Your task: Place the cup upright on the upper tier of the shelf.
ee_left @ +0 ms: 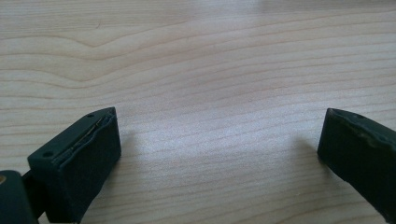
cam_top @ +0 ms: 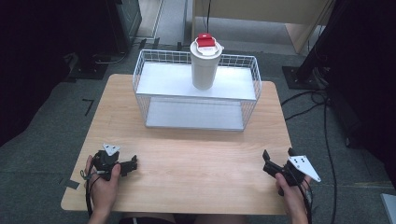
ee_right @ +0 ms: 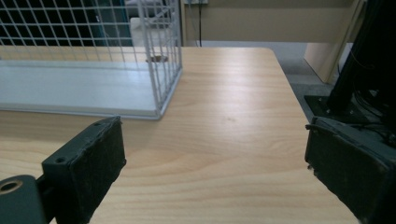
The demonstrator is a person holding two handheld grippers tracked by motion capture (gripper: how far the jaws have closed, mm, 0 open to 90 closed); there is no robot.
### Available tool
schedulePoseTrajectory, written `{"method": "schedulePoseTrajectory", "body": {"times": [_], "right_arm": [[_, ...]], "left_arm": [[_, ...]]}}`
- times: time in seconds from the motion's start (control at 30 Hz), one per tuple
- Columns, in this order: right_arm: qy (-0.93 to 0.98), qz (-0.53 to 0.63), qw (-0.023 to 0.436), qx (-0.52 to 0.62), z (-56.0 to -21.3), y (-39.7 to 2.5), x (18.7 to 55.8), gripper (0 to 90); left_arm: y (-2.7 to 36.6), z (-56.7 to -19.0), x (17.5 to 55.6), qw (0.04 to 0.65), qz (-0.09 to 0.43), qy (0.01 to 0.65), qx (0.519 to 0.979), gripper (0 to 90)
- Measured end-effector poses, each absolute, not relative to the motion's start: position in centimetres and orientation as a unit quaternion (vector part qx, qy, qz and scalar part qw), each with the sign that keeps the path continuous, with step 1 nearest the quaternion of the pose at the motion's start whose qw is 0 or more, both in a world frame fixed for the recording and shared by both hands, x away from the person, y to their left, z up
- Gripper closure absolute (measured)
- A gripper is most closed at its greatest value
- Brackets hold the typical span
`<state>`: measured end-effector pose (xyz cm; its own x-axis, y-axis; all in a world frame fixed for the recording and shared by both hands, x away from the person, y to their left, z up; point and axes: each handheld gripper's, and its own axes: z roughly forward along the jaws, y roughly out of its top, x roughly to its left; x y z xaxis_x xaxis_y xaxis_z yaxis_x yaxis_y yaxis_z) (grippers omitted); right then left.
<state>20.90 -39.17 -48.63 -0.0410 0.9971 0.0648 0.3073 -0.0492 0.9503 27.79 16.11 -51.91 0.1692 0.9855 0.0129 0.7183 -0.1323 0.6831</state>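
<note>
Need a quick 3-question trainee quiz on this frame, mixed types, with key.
1. True or false: the white cup stands on the upper shelf of the wire rack.
2. The cup's lid tab is: A red, B blue, C green.
3. Fill in: both the left gripper and the right gripper have jaws that are ____.

Key: 1 true; 2 A; 3 open, nothing between them.

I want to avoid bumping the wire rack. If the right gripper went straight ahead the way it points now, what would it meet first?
Probably nothing: the right gripper, jaws open, points over bare table toward its far edge. The wire rack lies left of that line, though its corner comes close.
</note>
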Motion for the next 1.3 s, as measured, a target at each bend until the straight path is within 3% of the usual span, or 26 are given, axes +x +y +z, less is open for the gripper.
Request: {"method": "schedulePoseTrajectory", "body": {"times": [0.53,0.9,1.0,1.3], "right_arm": [[0.580,0.378,0.380,0.613,-51.3,-42.7,19.4,5.4],[0.606,0.343,0.336,0.634,-52.1,-43.5,19.1,7.9],[0.638,0.311,0.295,0.639,-52.4,-43.5,19.4,9.0],[0.662,0.284,0.287,0.632,-52.5,-42.9,19.9,9.0]], "left_arm": [[16.1,-51.9,27.8,0.277,0.241,0.598,0.713,0.0],[16.1,-51.9,27.8,0.277,0.241,0.598,0.713,0.0],[16.1,-51.9,27.8,0.277,0.241,0.598,0.712,0.0],[16.1,-51.9,27.8,0.277,0.241,0.598,0.713,0.0]]}}
